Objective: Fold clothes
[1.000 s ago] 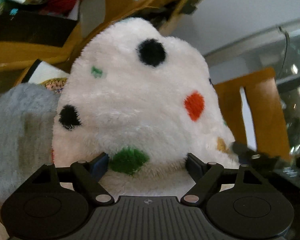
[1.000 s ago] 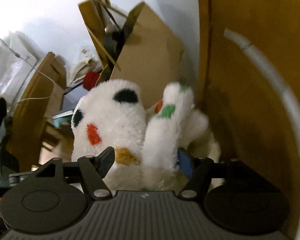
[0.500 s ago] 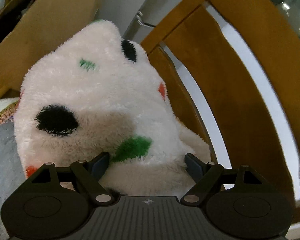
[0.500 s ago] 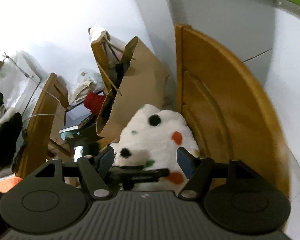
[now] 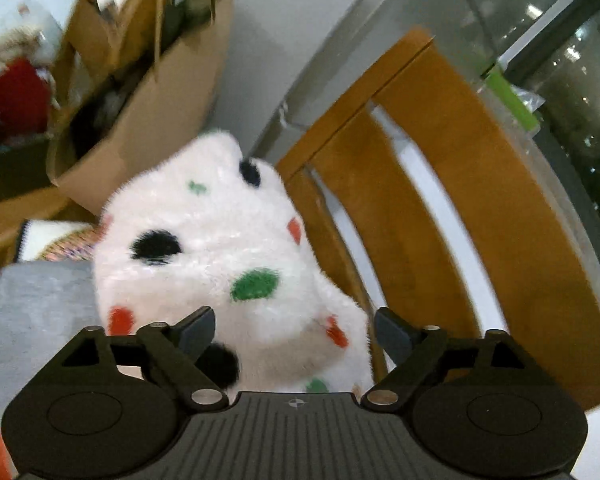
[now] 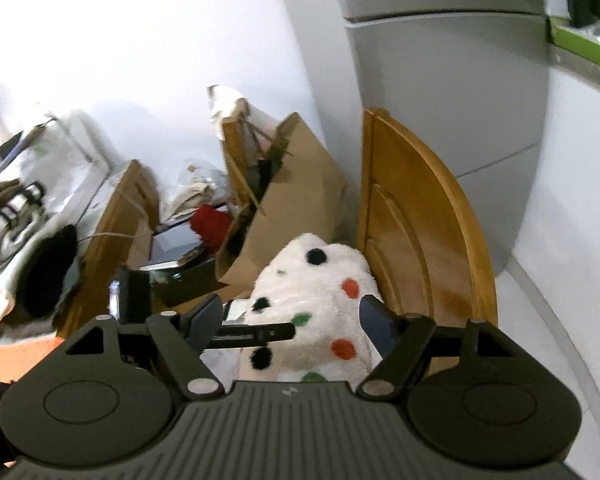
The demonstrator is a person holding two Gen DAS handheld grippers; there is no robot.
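Right up against the curved wooden chair back (image 5: pixel 472 216), the fluffy white fleece garment with black, green and red-orange dots (image 5: pixel 220 256) was bunched into a tall lump, with its right edge touching the slats. On its left side sat a pale grey fuzzy cloth (image 5: pixel 36 304), pressed up against the fleece, and a bit of something knitted and multicoloured (image 5: pixel 66 246) peeked out behind that, too blurry to tell what it was. The left gripper (image 5: pixel 294 330) had its two dark fingers spread wide, one on each side of the lower part of the fleece, and the fabric bulged into the gap between them; whether the pads were actually touching the pile couldn't be told from that view. From the right wrist camera, the right gripper (image 6: pixel 294 318) was also spread open and sat farther back from the spotted fleece (image 6: pixel 316 312), clearly not holding anything. The left gripper's finger (image 6: pixel 256 332) showed up there as a black bar reaching in across the front of the fleece from the left. Behind the lump stood a brown paper bag (image 6: pixel 292 196) leaning by the white wall, with a red woolly thing (image 6: pixel 210 222) next to it, and a grey fridge (image 6: pixel 448 80) stood past the chair.
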